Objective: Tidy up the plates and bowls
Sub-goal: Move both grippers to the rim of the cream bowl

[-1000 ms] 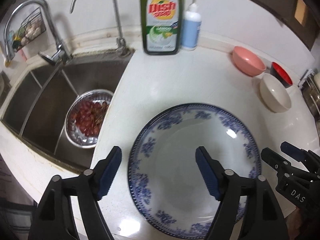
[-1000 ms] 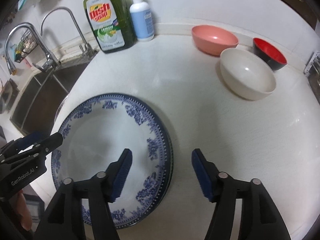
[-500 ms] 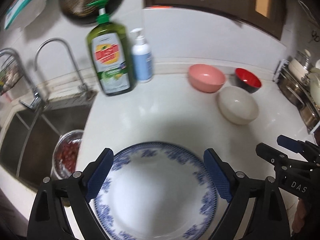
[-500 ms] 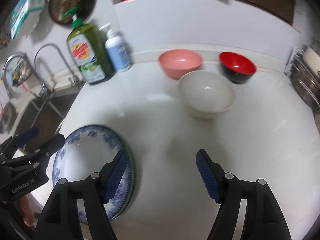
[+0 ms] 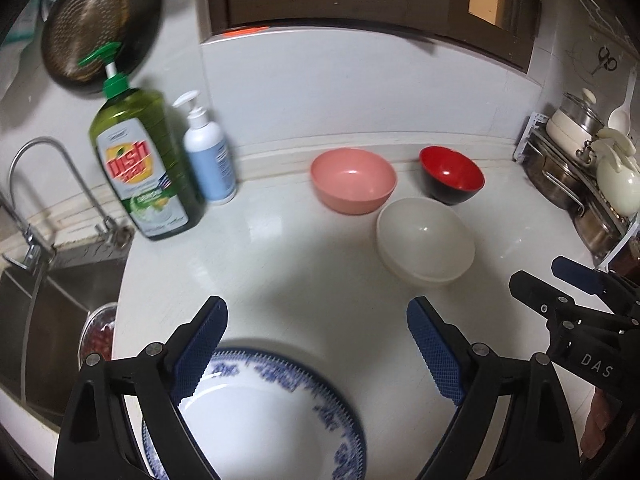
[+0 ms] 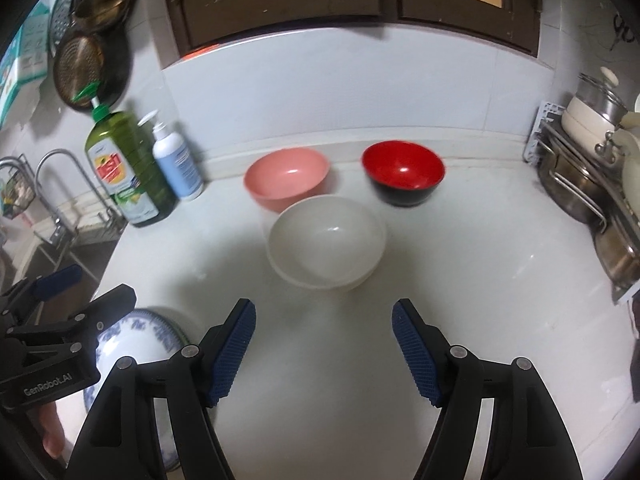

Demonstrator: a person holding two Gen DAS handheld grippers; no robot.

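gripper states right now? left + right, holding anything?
Left gripper: open, holding nothing; it hangs above the blue plate's far rim.
Right gripper: open, holding nothing; only bare counter shows between its fingers.

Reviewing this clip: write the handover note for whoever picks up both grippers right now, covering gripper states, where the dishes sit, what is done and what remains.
Left gripper: open, empty, above the blue-patterned plate.
Right gripper: open, empty, facing the white bowl.
Dishes: the plate lies on the counter near the sink. The white bowl stands mid-counter; the pink bowl and the red-and-black bowl stand behind it, near the wall. All three bowls are separate and upright.
Done: plate is set down and released.
Left: bowls not yet gathered or stacked; the white bowl looks like the nearest pick.
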